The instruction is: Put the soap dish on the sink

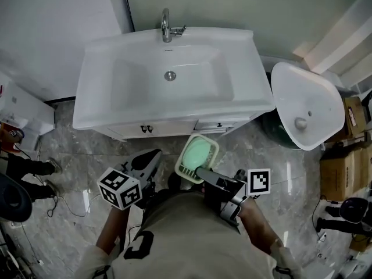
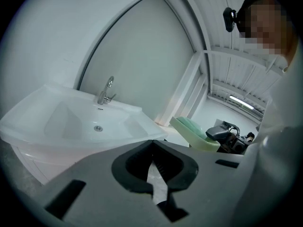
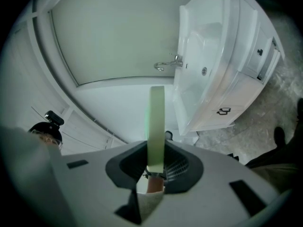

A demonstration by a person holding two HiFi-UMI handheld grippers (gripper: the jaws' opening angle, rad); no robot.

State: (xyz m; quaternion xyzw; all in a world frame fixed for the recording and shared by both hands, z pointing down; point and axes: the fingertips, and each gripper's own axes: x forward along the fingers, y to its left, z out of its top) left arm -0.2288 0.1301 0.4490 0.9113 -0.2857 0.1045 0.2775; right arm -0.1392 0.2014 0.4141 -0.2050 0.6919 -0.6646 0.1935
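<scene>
The soap dish (image 1: pixel 197 156) is not on the sink (image 1: pixel 93 68). It hangs in the air in front of the white cabinet (image 1: pixel 174 125), just short of the sink's front rim and over the grey marbled floor (image 1: pixel 75 156). The right gripper (image 1: pixel 200 170) has it by the near edge, its dark fingers (image 3: pixel 177 167) pinching the pale rim, so from the right gripper view the dish shows edge-on as a thin green strip rising from between them. The dish is a pale cream-green tray with a mint-green oval piece (image 1: pixel 197 151) lying in it; I cannot tell whether that is soap or an insert. From the left gripper view the dish sits roughly level, off to the right of the sink. The left gripper (image 1: pixel 154 156) is out to the left of the dish and apart from it, pointing towards the cabinet front. Its fingers (image 2: pixel 137 162) are pressed together at the tips with nothing between them, and its marker cube (image 1: pixel 120 188) sits close to the person's chest. The sink's basin has a chrome tap (image 1: pixel 167 25) at the back and a round drain (image 1: pixel 170 75) in the middle. To the right of the cabinet a second, loose white basin (image 1: pixel 290 86) stands tilted, with cardboard boxes (image 1: pixel 340 176) beyond it.
</scene>
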